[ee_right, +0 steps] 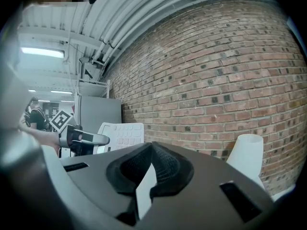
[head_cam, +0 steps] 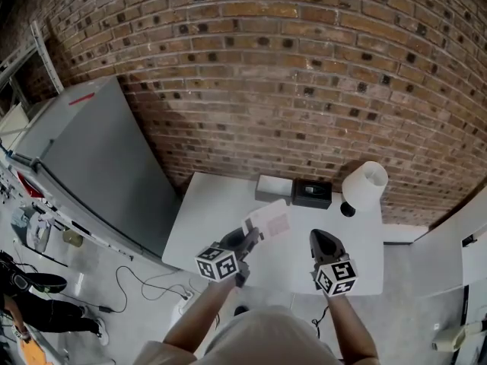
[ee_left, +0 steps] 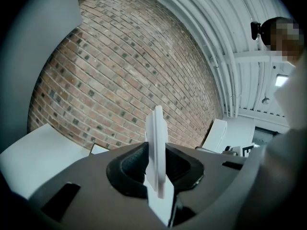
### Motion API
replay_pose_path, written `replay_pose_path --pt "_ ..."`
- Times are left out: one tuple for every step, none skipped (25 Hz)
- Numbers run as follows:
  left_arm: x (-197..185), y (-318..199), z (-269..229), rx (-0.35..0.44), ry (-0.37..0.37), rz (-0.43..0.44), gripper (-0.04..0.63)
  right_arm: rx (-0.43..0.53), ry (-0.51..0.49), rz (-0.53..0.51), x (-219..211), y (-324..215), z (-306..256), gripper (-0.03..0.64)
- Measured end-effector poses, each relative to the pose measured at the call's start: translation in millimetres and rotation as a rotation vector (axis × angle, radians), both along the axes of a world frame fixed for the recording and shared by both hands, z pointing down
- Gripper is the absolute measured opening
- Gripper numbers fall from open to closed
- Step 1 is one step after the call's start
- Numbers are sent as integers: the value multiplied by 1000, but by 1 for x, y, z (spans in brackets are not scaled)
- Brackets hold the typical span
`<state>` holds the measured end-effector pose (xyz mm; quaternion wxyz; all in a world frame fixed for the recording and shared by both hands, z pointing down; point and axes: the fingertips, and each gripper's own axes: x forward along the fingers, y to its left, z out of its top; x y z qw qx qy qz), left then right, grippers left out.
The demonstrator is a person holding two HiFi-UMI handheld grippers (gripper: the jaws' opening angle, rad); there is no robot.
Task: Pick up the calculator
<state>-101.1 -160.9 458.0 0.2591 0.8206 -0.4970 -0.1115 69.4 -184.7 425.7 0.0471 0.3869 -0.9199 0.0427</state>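
Note:
The white calculator (head_cam: 270, 220) hangs above the white table (head_cam: 205, 211), with my left gripper (head_cam: 251, 238) shut on its near edge. In the left gripper view the calculator (ee_left: 157, 147) stands edge-on between the pads of the left gripper (ee_left: 156, 169). The right gripper view shows the calculator's (ee_right: 122, 134) keypad face, held by the left gripper (ee_right: 84, 139) at the left. My right gripper (head_cam: 323, 238) hovers over the table's right half; the tips of the right gripper (ee_right: 151, 150) meet with nothing between them.
At the back of the table stand a white box (head_cam: 274, 187), a black box (head_cam: 312, 194) and a white cylindrical shade (head_cam: 365, 182), with a small black object (head_cam: 348, 209) beside it. A brick wall (head_cam: 304, 67) rises behind. A grey cabinet (head_cam: 91, 166) stands left.

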Motion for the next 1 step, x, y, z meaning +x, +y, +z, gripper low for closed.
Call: replay_pose_path --pt "0 0 0 0 -1 0 87 2 0 -1 0 0 -1 11"
